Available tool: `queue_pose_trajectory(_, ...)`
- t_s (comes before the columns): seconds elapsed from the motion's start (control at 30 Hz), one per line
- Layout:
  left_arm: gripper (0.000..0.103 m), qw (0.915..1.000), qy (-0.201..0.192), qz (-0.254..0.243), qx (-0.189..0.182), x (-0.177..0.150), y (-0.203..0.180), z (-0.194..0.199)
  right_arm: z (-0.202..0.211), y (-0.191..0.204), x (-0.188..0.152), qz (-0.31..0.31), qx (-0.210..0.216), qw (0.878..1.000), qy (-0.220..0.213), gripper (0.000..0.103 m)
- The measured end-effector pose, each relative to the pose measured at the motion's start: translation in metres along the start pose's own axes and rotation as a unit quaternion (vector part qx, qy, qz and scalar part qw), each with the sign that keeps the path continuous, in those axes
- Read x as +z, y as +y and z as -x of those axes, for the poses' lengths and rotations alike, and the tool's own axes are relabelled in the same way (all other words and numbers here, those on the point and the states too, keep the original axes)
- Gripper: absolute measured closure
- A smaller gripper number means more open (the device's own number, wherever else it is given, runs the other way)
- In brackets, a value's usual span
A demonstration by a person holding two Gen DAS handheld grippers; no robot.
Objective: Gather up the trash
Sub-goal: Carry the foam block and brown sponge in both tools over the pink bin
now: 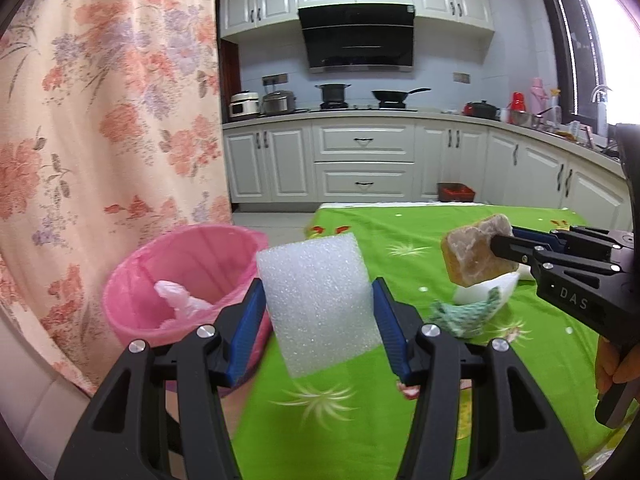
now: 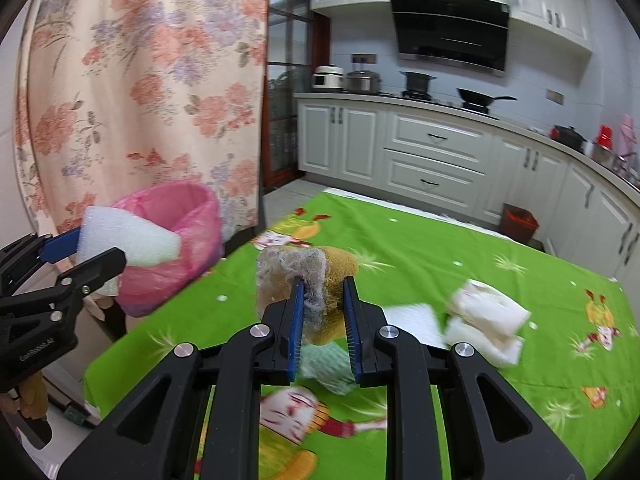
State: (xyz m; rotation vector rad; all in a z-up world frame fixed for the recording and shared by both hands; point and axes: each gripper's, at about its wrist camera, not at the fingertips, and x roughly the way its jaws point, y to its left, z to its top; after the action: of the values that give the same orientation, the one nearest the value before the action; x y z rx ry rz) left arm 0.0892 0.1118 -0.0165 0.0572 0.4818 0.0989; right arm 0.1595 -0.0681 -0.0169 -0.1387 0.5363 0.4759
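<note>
Right, my left tongs [image 1: 320,312] are clamped on the foam [image 1: 318,304], up in the air just beside the bin [image 1: 132,280]. My right tongs [image 2: 322,316] are squeezing the sponge [image 2: 308,276] above the bench [image 2: 480,248]. I judge the drop is next: I want the foam fully over the bin's mouth before I let go, since it is light and could bounce off the rim. A green cloth [image 2: 328,366] and white scraps [image 2: 486,320] lie on the bench.
</note>
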Motion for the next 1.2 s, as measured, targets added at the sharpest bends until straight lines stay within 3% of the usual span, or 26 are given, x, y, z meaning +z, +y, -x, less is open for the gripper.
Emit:
queue_pose_trajectory(0.7,0.050,0.9934,0.006,0.050,0.103,0.014,0.108,-0.025,-0.054,0.092,0.067,0.059,0.097,0.993,-0.024,0.083)
queue_pose_trajectory(1.2,0.050,0.9872,0.041,0.092,0.124,0.009,0.175,-0.077,-0.119,0.140,0.093,0.079,0.130,0.988,-0.003,0.082)
